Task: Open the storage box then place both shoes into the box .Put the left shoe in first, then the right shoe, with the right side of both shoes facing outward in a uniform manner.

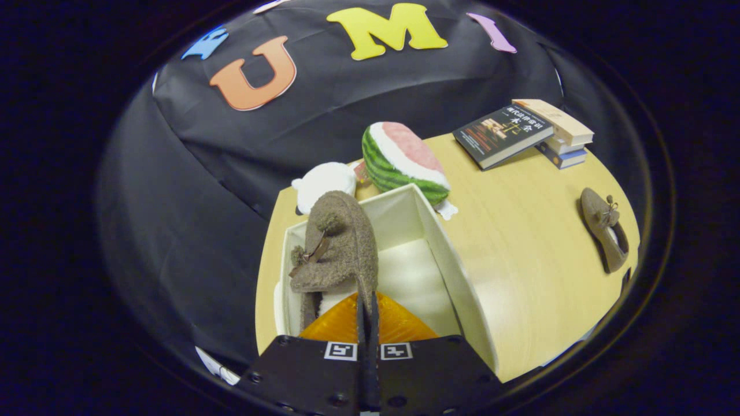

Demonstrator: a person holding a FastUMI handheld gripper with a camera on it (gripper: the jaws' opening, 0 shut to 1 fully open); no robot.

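Note:
A brown fuzzy shoe (pixel 338 245) with a small bow hangs from my gripper (pixel 367 309), whose fingers are shut on the edge of its opening. The shoe is held over the left part of the open white storage box (pixel 448 263), toe pointing away from me, its lower part down inside the box. The box's white inside shows to the right of the shoe. The second brown shoe (pixel 604 228) lies on the wooden table (pixel 520 242) far off to the right, near the table's edge.
A watermelon-slice plush (pixel 404 159) and a white plush toy (pixel 325 182) sit just beyond the box. A stack of books (pixel 523 136) lies at the table's far right corner. The black cloth wall stands behind the table.

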